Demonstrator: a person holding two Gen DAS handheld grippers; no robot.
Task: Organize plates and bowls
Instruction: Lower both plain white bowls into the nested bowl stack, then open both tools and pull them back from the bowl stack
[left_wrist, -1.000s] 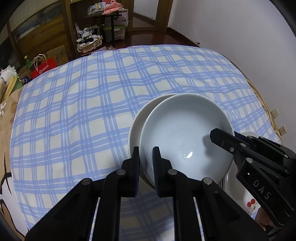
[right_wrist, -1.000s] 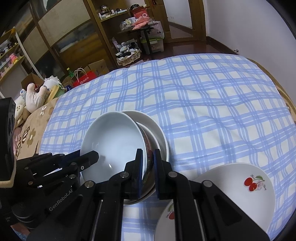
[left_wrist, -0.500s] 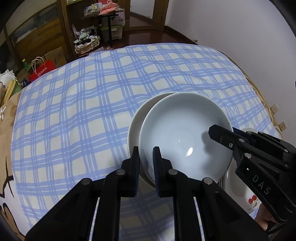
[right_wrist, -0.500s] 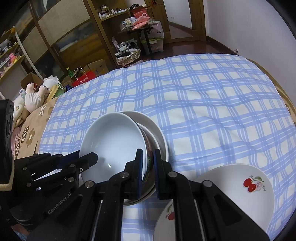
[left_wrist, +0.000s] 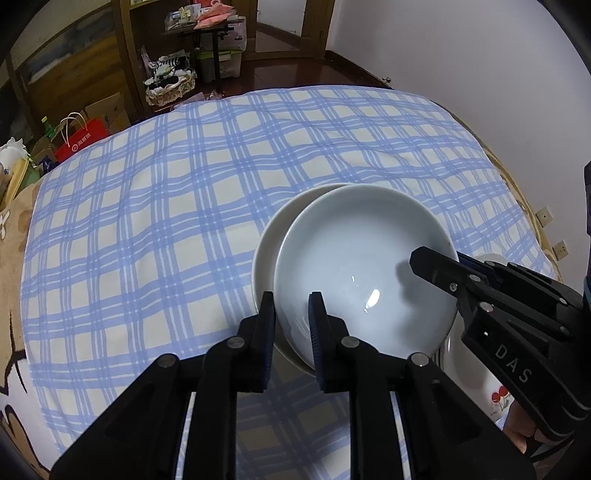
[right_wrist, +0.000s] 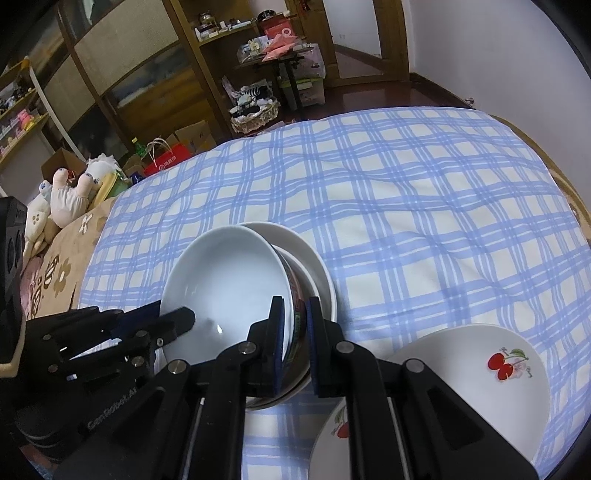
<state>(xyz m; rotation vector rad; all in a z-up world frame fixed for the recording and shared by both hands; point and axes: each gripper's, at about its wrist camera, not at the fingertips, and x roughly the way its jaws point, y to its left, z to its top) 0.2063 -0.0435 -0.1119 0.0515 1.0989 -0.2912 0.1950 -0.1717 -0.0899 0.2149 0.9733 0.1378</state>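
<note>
while both tools are working the same stack, the step in hand is judged to be seating the pale blue bowl (left_wrist: 362, 266) into the bowl under it (left_wrist: 266, 251).

- left tool (left_wrist: 291, 314): jaws are opening around the near rim of the pale blue bowl; a gap is showing beside the rim.
- right tool (right_wrist: 295, 317): jaws are narrow, pinching the patterned wall of the pale blue bowl at its far-side rim.
- stack: sitting on the blue checked bedspread (left_wrist: 155, 221), just ahead of both tools.
- cherry dishes (right_wrist: 480, 369): lying right of the right tool, apart from the stack.
- next move, judged: left tool is to back clear; right tool is to release once the bowl settles level.
- against the earlier frame: left jaws are standing wider; the bowl and right tool are unchanged.
</note>
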